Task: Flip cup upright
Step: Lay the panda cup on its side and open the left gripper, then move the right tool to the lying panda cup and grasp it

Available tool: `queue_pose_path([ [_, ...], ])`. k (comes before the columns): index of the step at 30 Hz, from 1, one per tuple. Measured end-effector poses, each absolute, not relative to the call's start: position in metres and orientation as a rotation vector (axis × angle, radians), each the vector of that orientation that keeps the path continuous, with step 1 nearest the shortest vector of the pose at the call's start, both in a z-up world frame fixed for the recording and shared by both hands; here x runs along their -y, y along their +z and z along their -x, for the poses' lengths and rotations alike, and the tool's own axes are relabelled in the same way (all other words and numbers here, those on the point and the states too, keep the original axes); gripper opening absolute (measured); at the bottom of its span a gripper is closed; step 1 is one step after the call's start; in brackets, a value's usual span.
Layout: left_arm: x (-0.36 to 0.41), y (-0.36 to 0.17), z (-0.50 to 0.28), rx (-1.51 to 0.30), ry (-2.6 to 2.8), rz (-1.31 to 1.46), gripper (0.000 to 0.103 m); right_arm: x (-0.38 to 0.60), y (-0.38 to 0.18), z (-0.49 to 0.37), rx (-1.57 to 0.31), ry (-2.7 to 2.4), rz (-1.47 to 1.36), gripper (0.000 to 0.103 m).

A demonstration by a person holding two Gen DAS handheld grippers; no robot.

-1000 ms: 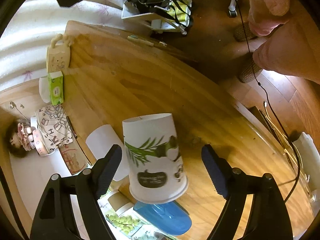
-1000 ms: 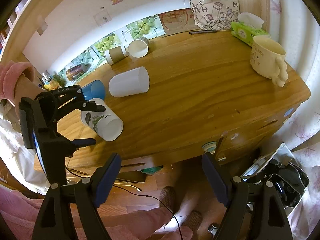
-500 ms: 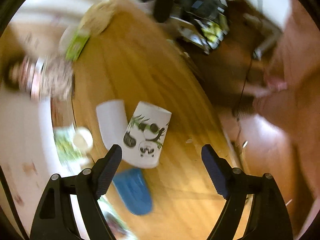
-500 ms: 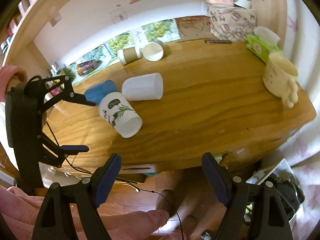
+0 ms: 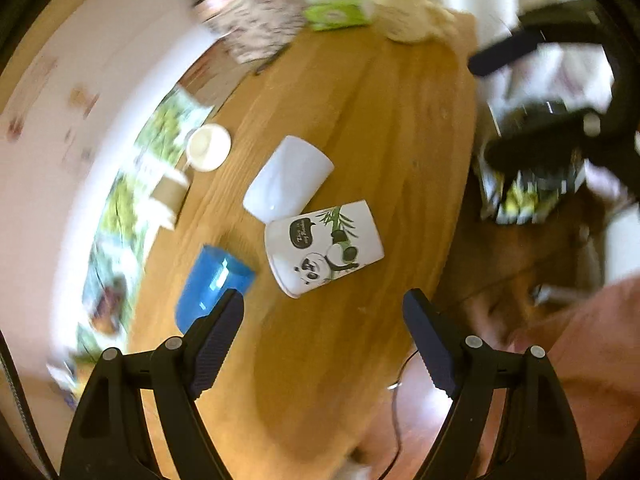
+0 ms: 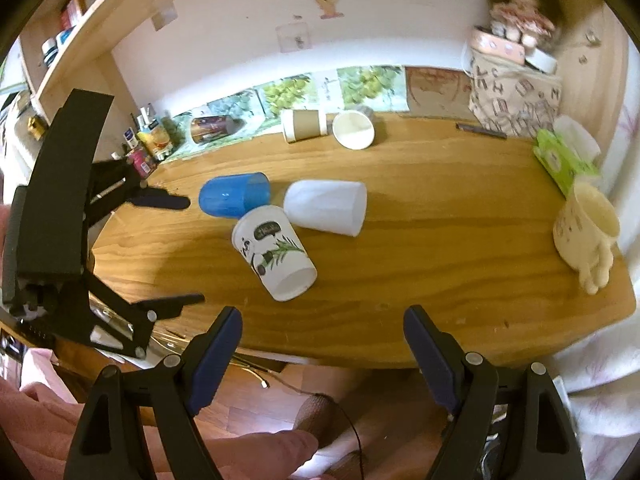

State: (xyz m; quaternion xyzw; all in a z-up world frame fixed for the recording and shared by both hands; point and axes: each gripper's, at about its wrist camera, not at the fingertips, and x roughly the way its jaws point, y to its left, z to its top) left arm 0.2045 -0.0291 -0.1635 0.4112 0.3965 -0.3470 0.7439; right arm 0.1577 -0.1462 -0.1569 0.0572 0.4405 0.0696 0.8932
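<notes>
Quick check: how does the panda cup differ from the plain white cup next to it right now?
The panda cup carries a panda and bamboo print; the white cup is plain. The panda cup's mouth points toward the near table edge, while the white cup's mouth faces right in the right wrist view. The panda cup lies nearer the front edge; the white cup sits behind it. Both lie on their sides on the table, apparently touching.

Wooden table (image 6: 440, 240) carries panda cup (image 6: 276, 256), tumblers, mug.

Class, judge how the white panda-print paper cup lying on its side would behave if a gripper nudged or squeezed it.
The white panda-print paper cup lies sideways on the wooden table, so it would probably roll in a curve, since it tapers. It looks empty and thin-walled: likely light, and a hard squeeze may dent it.
</notes>
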Motion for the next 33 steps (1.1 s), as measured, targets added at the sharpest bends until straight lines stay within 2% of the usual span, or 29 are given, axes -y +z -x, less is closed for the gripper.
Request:
queue_pose_path([
  [13, -0.013, -0.169, -0.206, -1.031, -0.389, -0.357, 0.085, 0.128, -0.147, -0.177, -0.844, 0.231, -0.003, 0.083],
  [22, -0.049, -0.169, -0.209, -1.030, -0.237, -0.073, 0.085, 0.102, -0.154, -0.204, -0.858, 0.314, 0.068, 0.083],
  [33, -0.095, -0.174, -0.222, -1.032, -0.082, 0.149, 0.085, 0.071, -0.186, -0.251, -0.935, 0.381, 0.148, 0.083],
])
